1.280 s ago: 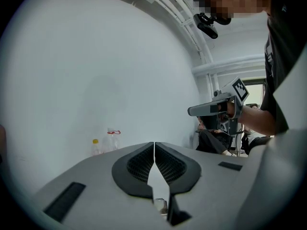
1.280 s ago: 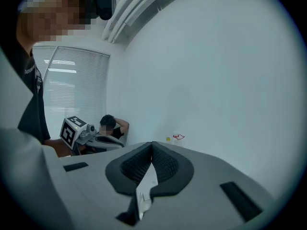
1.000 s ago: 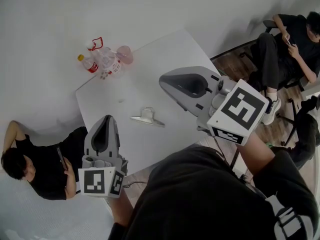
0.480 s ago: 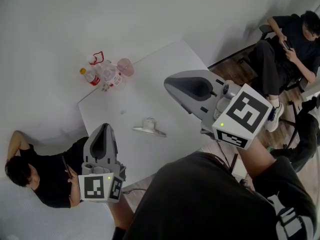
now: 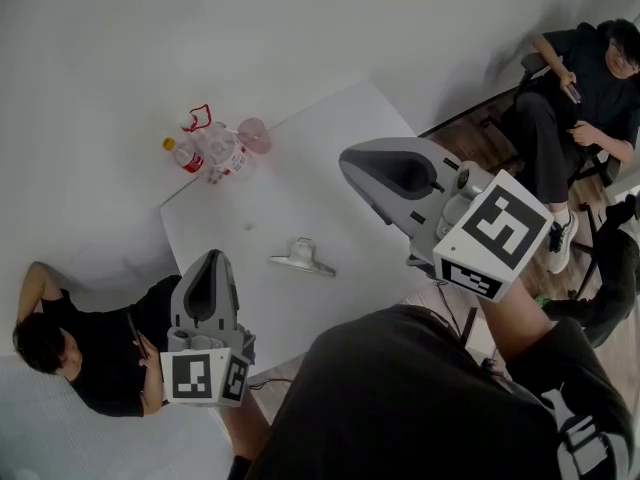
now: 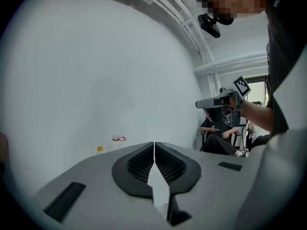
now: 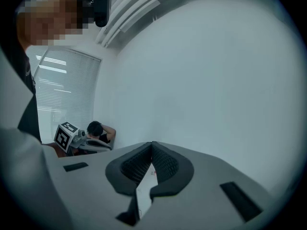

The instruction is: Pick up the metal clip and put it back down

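Left hand-held gripper (image 5: 212, 260): its own view (image 6: 154, 145) is showing the jaws pressed together at the tips with nothing between them. It is hovering over the near left edge of the bench (image 5: 330, 128).

Right hand-held gripper (image 5: 352, 158): its jaws are likewise meeting at the tips in its own view (image 7: 152, 145), and it is carrying nothing. It is hanging above the right side of the bench.

Metal clip (image 5: 300, 257): it is lying flat on the bench between the two hand-held grippers, well apart from both. Neither one is touching it.

Bottles (image 5: 205, 148) and a pink cup (image 5: 253, 134) are standing at the far left corner of the bench.

Against one second ago, the clip is staying at the same spot on the bench. Both hand-held grippers are keeping nearly the same pose, still closed; only the head view is drifting slightly.
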The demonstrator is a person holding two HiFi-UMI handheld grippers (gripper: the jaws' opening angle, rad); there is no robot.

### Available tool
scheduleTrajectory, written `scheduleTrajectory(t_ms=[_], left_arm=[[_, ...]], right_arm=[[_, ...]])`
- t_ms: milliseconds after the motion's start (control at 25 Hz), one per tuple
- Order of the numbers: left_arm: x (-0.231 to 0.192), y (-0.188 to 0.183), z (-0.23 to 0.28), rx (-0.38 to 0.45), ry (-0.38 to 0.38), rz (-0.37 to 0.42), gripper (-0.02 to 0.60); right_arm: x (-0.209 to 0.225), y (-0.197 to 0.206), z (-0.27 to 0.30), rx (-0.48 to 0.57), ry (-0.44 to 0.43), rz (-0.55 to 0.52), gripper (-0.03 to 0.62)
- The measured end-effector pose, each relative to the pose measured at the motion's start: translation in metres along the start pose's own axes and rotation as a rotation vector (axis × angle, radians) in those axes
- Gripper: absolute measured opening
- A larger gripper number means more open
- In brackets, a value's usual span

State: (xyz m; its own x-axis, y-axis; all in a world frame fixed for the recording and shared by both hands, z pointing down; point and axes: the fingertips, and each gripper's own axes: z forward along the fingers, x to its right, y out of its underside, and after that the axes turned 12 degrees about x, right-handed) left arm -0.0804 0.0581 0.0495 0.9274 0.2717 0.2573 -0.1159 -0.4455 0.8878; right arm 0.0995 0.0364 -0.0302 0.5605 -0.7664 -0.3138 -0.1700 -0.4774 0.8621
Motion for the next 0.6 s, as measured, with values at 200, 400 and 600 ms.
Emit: scheduleTrajectory(t_ms=[200, 400, 600], left_arm=[[0.003, -0.005, 0.003, 0.012, 0.008, 0.006, 0.023], [0.002, -0.009, 0.002, 0.012, 0.008, 0.004, 0.023], [0.002, -0.011, 0.0, 0.011, -0.003, 0.002, 0.023]], right_arm=[[0.001, 0.001, -0.002, -0.008, 0.011, -0.01, 0.018], [-0.001, 0.001, -0.001, -0.014, 0.01, -0.004, 0.018], [-0.001, 0.0, -0.001, -0.014, 0.005, 0.003, 0.018]])
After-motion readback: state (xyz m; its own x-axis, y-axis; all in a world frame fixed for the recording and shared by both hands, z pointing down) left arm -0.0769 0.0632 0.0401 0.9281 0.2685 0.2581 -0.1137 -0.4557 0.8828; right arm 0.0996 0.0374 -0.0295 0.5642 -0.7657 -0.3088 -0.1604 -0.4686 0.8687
